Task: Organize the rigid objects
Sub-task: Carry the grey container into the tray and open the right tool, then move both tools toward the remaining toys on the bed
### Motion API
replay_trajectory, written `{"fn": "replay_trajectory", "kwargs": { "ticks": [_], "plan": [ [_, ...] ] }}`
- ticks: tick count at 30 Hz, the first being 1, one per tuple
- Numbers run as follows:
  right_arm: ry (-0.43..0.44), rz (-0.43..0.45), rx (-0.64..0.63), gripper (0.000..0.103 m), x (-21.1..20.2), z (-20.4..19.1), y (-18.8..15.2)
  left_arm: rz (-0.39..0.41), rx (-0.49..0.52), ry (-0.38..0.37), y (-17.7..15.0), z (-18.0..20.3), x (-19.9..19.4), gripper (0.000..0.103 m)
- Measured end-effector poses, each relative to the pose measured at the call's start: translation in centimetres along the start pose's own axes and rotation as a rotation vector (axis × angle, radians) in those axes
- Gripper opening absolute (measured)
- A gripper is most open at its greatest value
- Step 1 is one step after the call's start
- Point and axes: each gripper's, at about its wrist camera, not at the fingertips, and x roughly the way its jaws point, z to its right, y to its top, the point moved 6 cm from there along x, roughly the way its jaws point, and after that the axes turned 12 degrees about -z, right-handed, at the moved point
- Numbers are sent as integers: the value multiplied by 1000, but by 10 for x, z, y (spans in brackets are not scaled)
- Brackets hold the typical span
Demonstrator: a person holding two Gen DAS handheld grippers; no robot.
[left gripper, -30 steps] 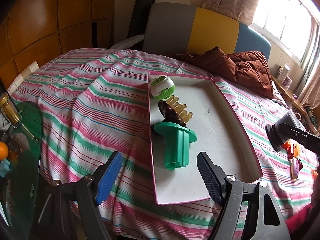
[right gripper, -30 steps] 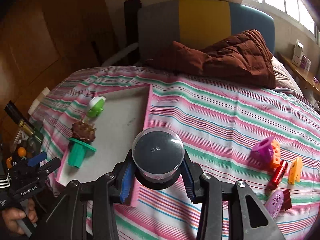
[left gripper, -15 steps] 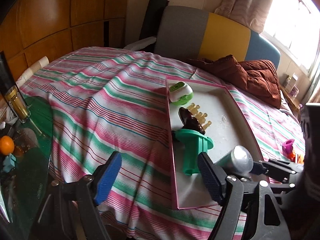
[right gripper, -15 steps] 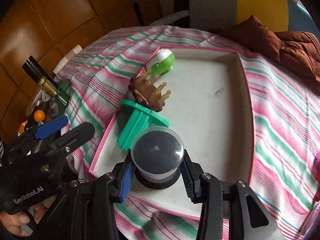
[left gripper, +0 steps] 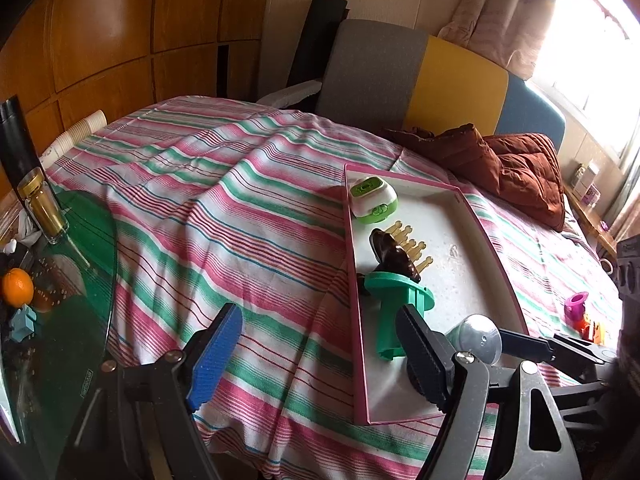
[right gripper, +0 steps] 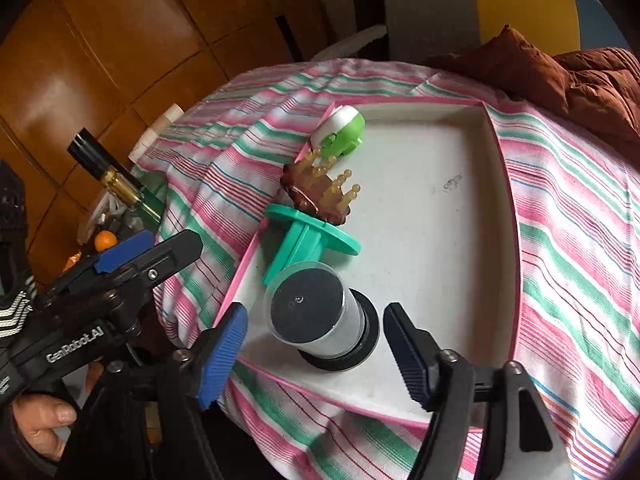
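A pink-rimmed white tray (right gripper: 496, 148) lies on the striped bed. In it a clear-capped black cylinder (right gripper: 320, 316) stands upright at the near left corner, between the spread fingers of my right gripper (right gripper: 316, 340), which is open and not touching it. Behind it lie a teal flanged piece (right gripper: 308, 244), a brown hair claw (right gripper: 320, 196) and a green and white gadget (right gripper: 340, 132). In the left wrist view the tray (left gripper: 480, 232) and the cylinder (left gripper: 478, 338) show too. My left gripper (left gripper: 320, 352) is open and empty over the bed's near edge.
A glass side table (left gripper: 60, 320) at the left carries a bottle (left gripper: 40, 208) and an orange (left gripper: 18, 286). A brown quilt (left gripper: 520, 168) lies at the bed's far side. Small pink and orange toys (left gripper: 578, 308) lie right of the tray.
My right gripper carried the cylinder from beside the tray into its near left corner, set it down upright and opened. My left gripper stayed open.
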Motion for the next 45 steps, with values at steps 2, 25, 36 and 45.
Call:
{"fn": "replay_trajectory", "kwargs": {
  "ticks": [2, 25, 36, 45],
  "plan": [
    [-10, 11, 4, 72, -6, 2, -2, 2, 1, 0, 0, 1, -1, 80],
    [-163, 149, 139, 72, -73, 79, -15, 52, 127, -27, 4, 46, -30, 81],
    [-275, 152, 204, 72, -97, 139, -25, 61, 199, -48, 6, 78, -35, 81],
    [-394, 160, 266, 72, -125, 196, -34, 55, 273, -78, 7, 114, -35, 81]
  ]
}}
